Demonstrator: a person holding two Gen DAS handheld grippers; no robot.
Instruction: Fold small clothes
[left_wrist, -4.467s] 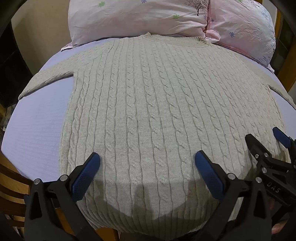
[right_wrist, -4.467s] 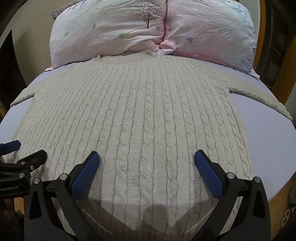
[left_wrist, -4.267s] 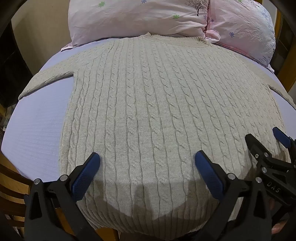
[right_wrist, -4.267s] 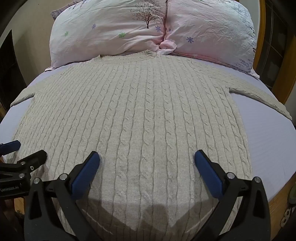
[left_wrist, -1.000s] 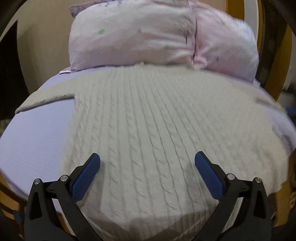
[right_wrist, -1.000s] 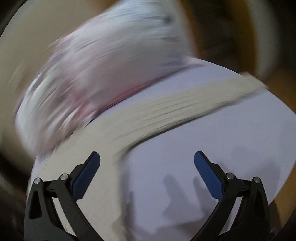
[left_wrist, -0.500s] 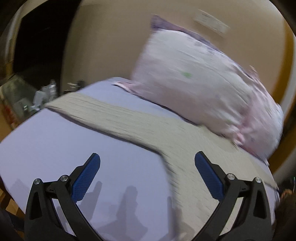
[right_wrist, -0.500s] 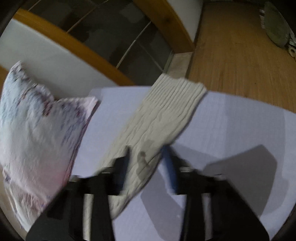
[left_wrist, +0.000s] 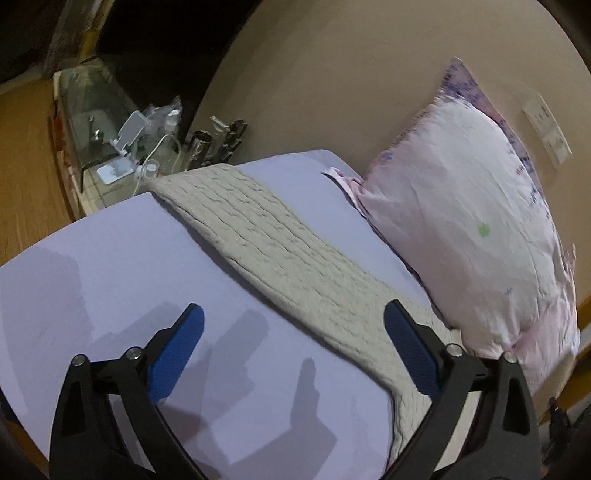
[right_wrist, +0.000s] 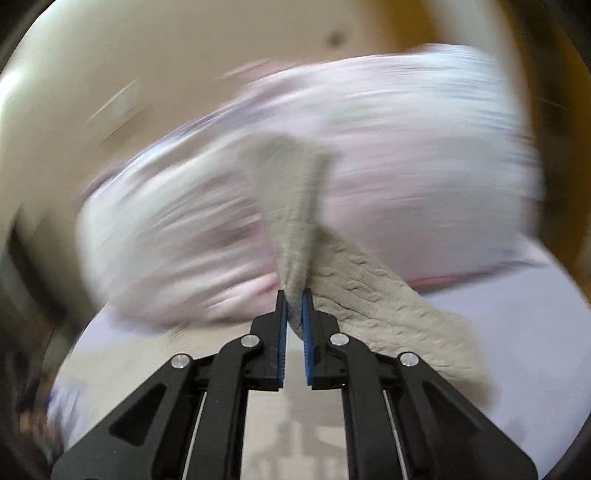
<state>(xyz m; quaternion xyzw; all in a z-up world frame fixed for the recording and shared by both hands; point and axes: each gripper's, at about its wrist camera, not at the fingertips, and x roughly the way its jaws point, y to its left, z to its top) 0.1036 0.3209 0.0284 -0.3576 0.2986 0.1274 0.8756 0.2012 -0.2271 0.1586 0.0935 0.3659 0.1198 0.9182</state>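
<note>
- the right gripper (right_wrist: 294, 295) has its blue pads pressed together on a pinch of the right sleeve (right_wrist: 295, 206); the cuff end stands up above the jaws and flops over, while the rest of the sleeve trails down to the bed on the right.
- the left gripper (left_wrist: 293, 345) is spread wide and holds nothing; it hangs over bare sheet (left_wrist: 110, 266) with the left sleeve (left_wrist: 266, 236) running diagonally between and beyond its fingers, flat on the bed.
- the sweater is a beige cable knit, thick, ribbed with raised twists. it is likely soft, limp and fairly heavy for cloth, so a lifted part will droop and drag what lies behind it.
- the knit looks grippy rather than slick; a pinch through the full thickness near the cuff should hold, and the left sleeve seems best taken the same way, near its far end by the bed corner.
- the sheet is smooth pale lilac; the sweater may slide on it if pulled hard.
- the pillow (left_wrist: 472, 221) is pink, crinkled and puffy, just beside the shoulder; the right wrist view is blurred, so finer detail there cannot be told.
</note>
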